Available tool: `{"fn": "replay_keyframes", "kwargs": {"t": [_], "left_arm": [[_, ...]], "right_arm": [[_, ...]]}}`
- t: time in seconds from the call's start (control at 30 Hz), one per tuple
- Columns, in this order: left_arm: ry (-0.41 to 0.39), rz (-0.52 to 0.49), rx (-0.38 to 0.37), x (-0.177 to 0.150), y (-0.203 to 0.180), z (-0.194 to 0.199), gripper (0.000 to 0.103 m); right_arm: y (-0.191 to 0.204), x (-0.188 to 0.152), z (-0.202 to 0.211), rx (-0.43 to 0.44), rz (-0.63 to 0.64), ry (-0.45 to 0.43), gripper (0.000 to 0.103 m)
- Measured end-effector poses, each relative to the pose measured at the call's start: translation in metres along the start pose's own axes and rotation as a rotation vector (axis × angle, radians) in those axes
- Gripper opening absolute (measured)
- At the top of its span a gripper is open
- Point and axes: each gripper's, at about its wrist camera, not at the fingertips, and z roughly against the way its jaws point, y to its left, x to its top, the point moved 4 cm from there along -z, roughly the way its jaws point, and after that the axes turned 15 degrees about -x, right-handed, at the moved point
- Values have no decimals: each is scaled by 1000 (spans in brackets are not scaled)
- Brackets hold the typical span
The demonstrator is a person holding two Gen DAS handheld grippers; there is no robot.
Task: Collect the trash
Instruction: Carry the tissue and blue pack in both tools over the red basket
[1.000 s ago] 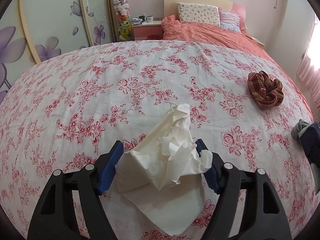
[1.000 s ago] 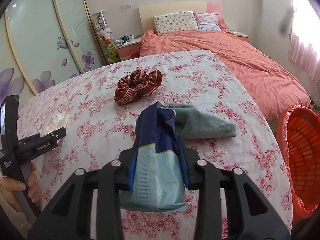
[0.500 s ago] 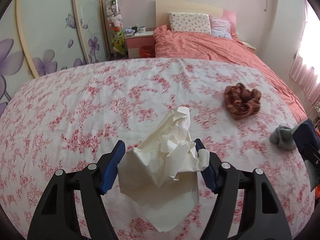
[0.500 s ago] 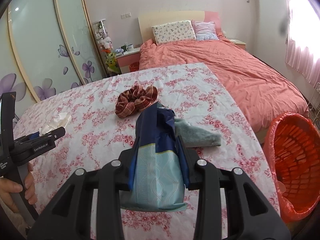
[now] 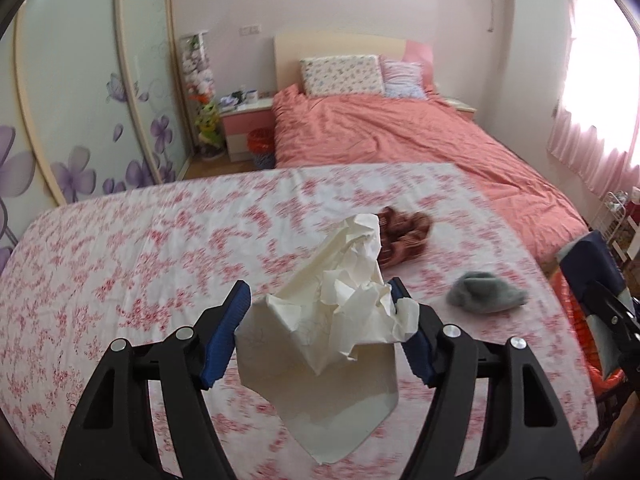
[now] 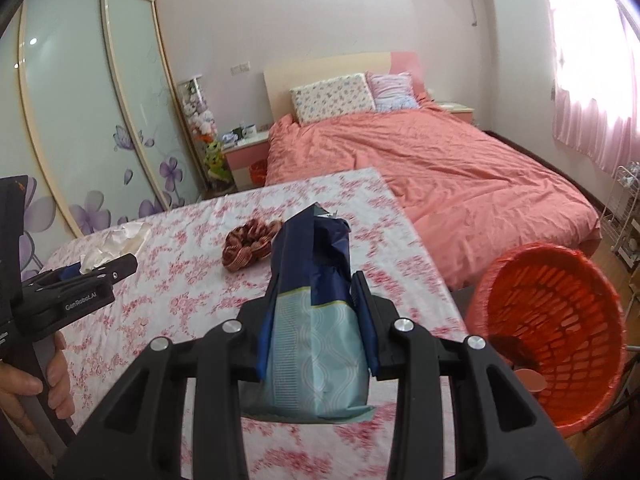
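Observation:
My left gripper (image 5: 320, 312) is shut on a crumpled white paper (image 5: 336, 320) and holds it above the floral table (image 5: 120, 280). My right gripper (image 6: 316, 300) is shut on a blue and teal wrapper (image 6: 316, 320), lifted above the table's right side. A red mesh trash basket (image 6: 560, 328) stands on the floor just right of the table; in the left wrist view only its rim (image 5: 580, 320) shows. The left gripper (image 6: 100, 276) with the white paper (image 6: 116, 244) also shows at the left in the right wrist view.
A brown plaid scrunchie (image 5: 404, 236) and a grey cloth (image 5: 484, 296) lie on the table's right half. A bed with a pink cover (image 6: 460, 176) stands beyond the table. A wire rack (image 6: 624, 216) stands at the far right. Sliding flowered wardrobe doors (image 5: 80, 120) line the left wall.
Both grippers have risen off the table with their loads and swung to the right. The red basket has come much closer in the right wrist view.

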Motion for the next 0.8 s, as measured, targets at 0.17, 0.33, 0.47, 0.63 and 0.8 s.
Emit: {"fn": "replay_keyframes", "kwargs": {"t": [0.17,0.33,0.47,0.63,0.8], "left_arm": [[-18,-47,-45,5,-37,6,70],[-32,-98,-109,9,-81,9,70],[-38,-137,-160,9,-114,10,70],[-33,-186,-236,6,-157,6,70],[-20,-226,-304,1,-191,-1,70]], "right_arm": [[-30,3,17,-27,-38,-29,35],[-61,4,27,-63,-74,-50,35],[-87,2,32,-97,-102,-64,35],[-122,-2,38,-142,-140,-76,35],[-158,-7,39,-183,-185,-78,35]]}}
